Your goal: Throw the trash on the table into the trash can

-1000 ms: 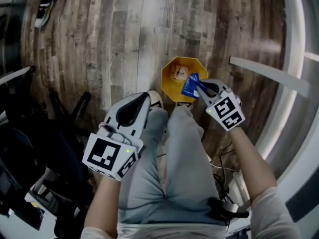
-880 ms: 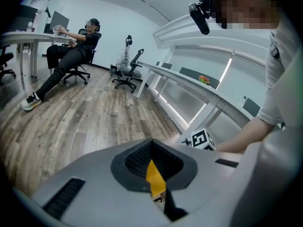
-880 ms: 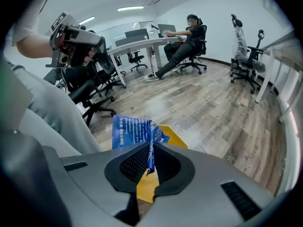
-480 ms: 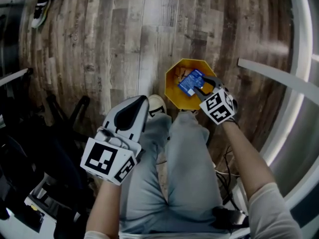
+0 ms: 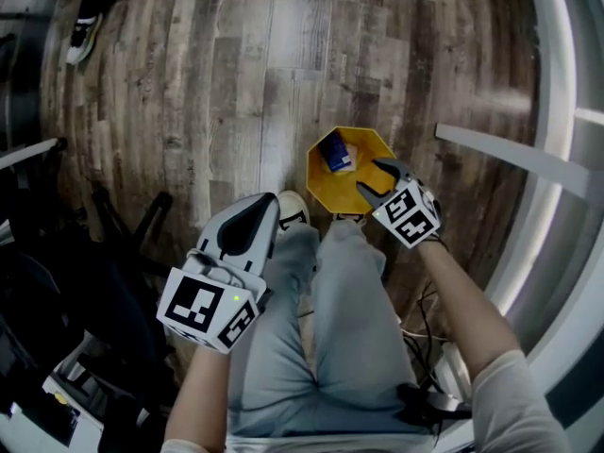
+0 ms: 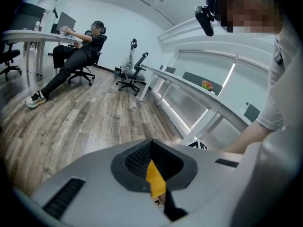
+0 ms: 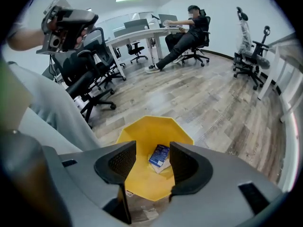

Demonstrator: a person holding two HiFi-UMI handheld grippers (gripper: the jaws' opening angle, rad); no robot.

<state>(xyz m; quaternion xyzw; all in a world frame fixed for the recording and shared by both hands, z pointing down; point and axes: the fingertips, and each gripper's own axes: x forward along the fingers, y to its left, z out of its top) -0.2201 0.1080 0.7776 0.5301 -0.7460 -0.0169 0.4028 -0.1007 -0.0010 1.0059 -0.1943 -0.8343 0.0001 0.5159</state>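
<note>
Right claw (image 5: 374, 179) hangs just above the trash can (image 5: 319, 179) rim, jaws opening, nothing between them. Blue packet (image 5: 337, 151) lies inside the trash can. Left claw (image 5: 266, 206) is closed and empty, near the trash can, off its left side.

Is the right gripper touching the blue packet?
Apart. Right gripper view: blue packet lies in the yellow bin, below the opening, empty jaws of the right gripper.
</note>
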